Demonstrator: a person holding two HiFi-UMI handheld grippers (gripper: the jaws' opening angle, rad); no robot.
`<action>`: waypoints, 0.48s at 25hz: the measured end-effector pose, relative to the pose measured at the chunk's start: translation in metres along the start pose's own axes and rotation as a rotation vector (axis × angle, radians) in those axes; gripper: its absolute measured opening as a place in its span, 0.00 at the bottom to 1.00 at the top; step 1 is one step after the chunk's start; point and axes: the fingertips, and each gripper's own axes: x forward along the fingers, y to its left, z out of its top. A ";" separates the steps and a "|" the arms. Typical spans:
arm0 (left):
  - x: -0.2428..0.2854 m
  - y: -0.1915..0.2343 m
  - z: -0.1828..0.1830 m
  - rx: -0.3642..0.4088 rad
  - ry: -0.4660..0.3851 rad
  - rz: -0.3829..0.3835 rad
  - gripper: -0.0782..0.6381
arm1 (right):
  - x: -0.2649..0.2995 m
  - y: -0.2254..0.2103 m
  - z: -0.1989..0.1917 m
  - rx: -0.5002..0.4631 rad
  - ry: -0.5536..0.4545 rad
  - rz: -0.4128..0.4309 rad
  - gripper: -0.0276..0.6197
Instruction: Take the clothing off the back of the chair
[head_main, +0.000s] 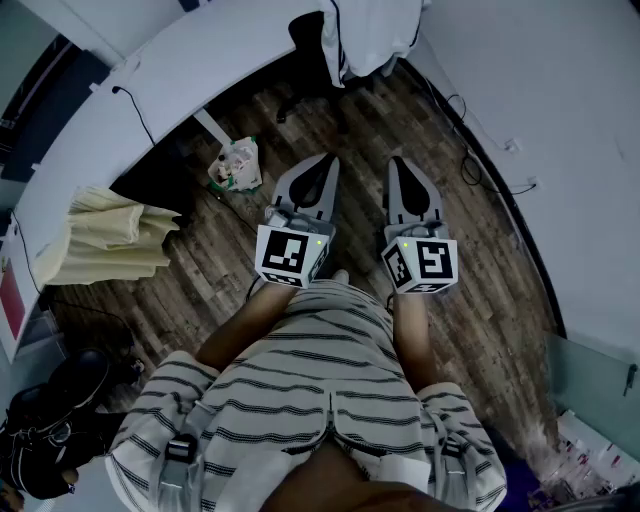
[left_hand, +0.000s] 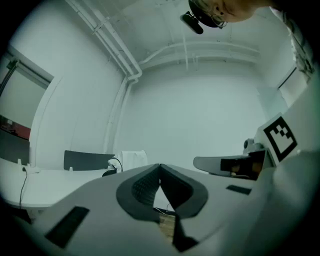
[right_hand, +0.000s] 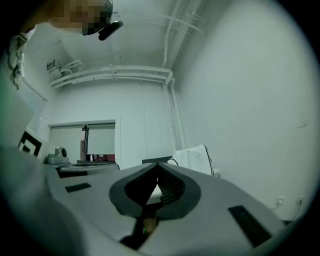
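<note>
The person stands on the dark wooden plank floor (head_main: 480, 300) with both tools held level, side by side, apparently squaring up to start. The left tool (head_main: 328, 165) and right tool (head_main: 398, 165) are each pinched closed on nothing. The white garment (head_main: 365, 40) hangs over the dark chair back (head_main: 308, 50) at twelve o'clock, well apart from the tools, beside the curved white tabletop (head_main: 150, 90).
</note>
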 end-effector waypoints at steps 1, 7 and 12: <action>0.001 0.001 0.001 0.000 -0.002 0.000 0.14 | 0.002 0.000 -0.001 0.000 0.001 -0.001 0.07; 0.000 0.009 0.000 -0.005 0.003 -0.007 0.14 | 0.006 0.004 -0.003 0.008 -0.002 -0.010 0.07; -0.001 0.018 -0.004 -0.017 0.010 -0.027 0.14 | 0.011 0.010 -0.008 0.031 -0.004 -0.027 0.07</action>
